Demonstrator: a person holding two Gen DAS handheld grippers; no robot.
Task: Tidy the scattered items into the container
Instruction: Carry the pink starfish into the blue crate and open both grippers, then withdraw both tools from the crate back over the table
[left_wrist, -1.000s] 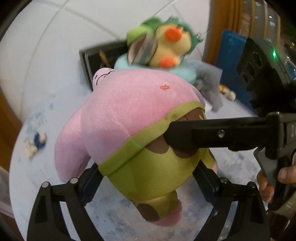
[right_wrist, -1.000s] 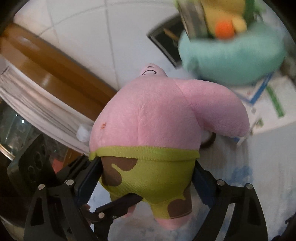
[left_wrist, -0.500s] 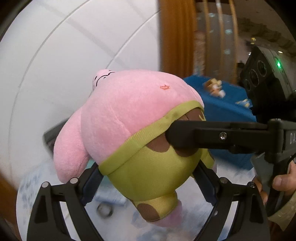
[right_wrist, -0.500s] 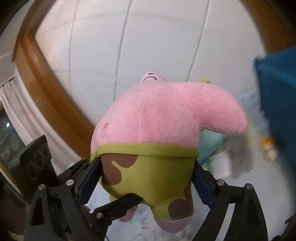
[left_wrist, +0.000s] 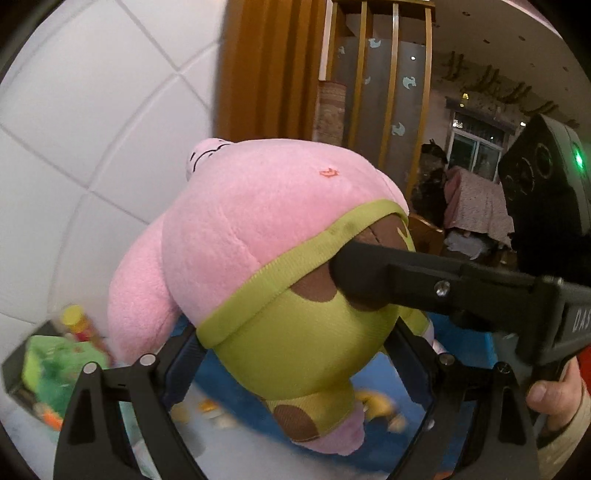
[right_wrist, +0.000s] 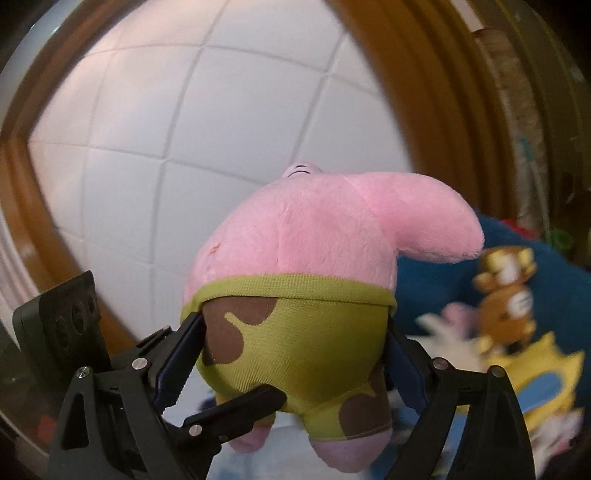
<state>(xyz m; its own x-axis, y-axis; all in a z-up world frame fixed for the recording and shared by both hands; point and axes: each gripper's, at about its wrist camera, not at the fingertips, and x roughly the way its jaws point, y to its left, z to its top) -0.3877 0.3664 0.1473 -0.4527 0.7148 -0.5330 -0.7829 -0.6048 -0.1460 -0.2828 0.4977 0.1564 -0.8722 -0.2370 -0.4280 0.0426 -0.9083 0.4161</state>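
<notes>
Both claws, left (left_wrist: 295, 354) and right (right_wrist: 295, 354), clamp wide on the plush (left_wrist: 266, 236); it has risen off the table since before

My left wrist cam sat right up against the pink plush toy (left_wrist: 258, 236), looking past it at a white tiled wall (left_wrist: 92, 122) in the upper left of frame. My right wrist cam was just as close, seeing the same toy (right_wrist: 314, 258) from behind, same wall (right_wrist: 184, 122) filling the top. Both shared the toy and blue container (right_wrist: 436, 288).

Blurred pale table (left_wrist: 44, 432) carries a blue container (right_wrist: 436, 280) and green toy (left_wrist: 55, 373).
</notes>
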